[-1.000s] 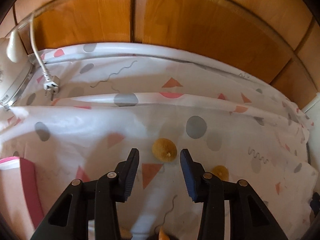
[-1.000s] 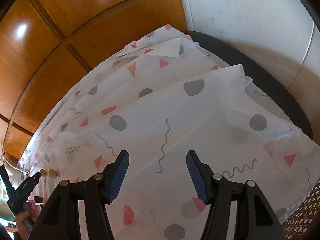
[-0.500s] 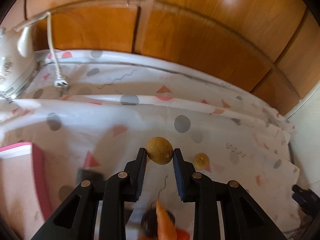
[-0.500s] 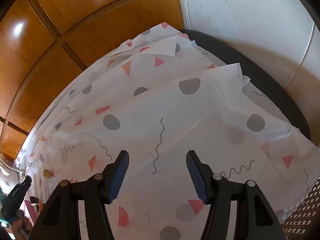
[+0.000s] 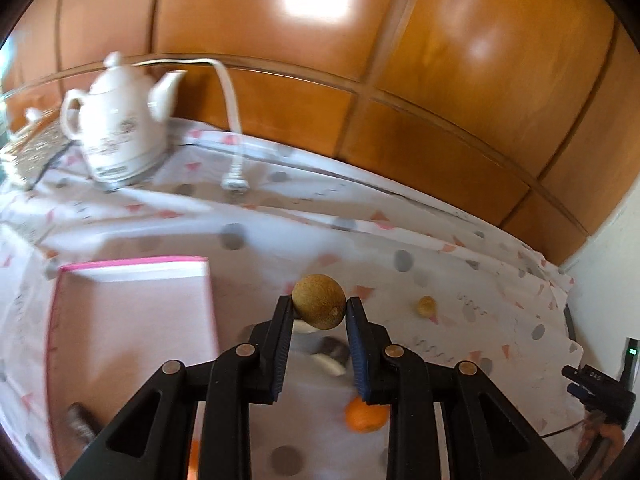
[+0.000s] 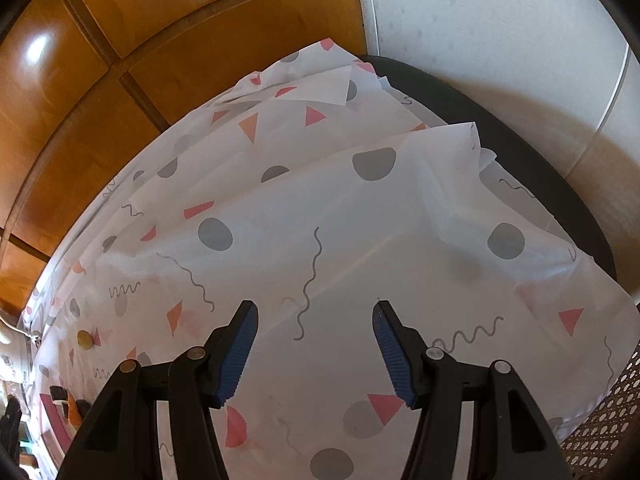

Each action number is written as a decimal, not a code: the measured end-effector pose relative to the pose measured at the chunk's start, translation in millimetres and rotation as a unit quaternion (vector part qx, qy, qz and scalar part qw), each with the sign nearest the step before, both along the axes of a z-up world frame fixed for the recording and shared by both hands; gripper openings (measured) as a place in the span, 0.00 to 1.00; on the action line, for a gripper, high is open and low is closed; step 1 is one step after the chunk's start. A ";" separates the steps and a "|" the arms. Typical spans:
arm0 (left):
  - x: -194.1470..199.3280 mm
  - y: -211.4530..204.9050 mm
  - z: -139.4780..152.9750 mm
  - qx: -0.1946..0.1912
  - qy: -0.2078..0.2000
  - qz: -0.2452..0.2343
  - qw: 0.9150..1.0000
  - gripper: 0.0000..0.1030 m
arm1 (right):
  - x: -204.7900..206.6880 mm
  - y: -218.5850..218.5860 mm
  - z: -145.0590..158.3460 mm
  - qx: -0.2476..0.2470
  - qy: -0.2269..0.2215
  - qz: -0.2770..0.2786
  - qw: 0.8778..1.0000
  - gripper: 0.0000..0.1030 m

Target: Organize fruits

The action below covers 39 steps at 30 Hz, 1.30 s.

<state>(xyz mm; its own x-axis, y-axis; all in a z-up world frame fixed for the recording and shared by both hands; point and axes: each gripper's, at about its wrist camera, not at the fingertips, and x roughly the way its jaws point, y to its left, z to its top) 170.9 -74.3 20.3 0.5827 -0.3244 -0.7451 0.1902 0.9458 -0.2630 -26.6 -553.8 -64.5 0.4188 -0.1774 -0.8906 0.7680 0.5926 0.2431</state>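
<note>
My left gripper (image 5: pixel 318 310) is shut on a round brown longan-like fruit (image 5: pixel 319 300) and holds it above the patterned tablecloth. A second small brown fruit (image 5: pixel 426 306) lies on the cloth to the right; it also shows far left in the right wrist view (image 6: pixel 85 339). An orange fruit (image 5: pixel 366 416) lies below the right finger. A pink tray (image 5: pixel 132 320) sits on the left. My right gripper (image 6: pixel 314 340) is open and empty over bare cloth.
A white teapot (image 5: pixel 116 132) with a cord and plug (image 5: pixel 236 178) stands at the back left. Dark-and-white pieces (image 5: pixel 332 356) lie under the left gripper. Wooden panels (image 5: pixel 360 80) back the table. A woven chair edge (image 6: pixel 600 432) is at lower right.
My left gripper closed on the brown fruit, lifted it off the cloth and swung left, so the teapot and pink tray came into view. The right gripper barely moved.
</note>
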 end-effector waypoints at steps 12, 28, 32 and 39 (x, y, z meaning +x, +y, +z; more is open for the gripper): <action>-4.1 104.4 -30.6 0.030 0.021 0.109 0.993 0.26 | 5.5 7.4 -2.1 -0.022 0.023 0.020 0.999 0.59; -12.8 171.5 -82.0 0.052 0.061 0.188 0.979 0.27 | 5.4 5.5 -1.7 -0.043 0.033 0.013 0.998 0.59; -23.2 170.1 -78.4 0.050 0.056 0.182 0.980 0.33 | 7.7 7.6 -1.5 -0.046 0.032 0.021 0.998 0.59; -57.6 174.3 -66.1 0.047 0.037 0.179 0.982 0.42 | 12.7 13.1 -1.8 -0.049 0.032 0.039 0.997 0.59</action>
<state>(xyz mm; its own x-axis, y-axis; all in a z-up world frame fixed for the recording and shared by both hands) 113.3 100.0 -45.8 0.5906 -0.0363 -0.8061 -0.1758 0.9692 -0.1724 -13.9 -540.7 -66.3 0.3768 -0.2348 -0.8961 0.7306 0.6700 0.1316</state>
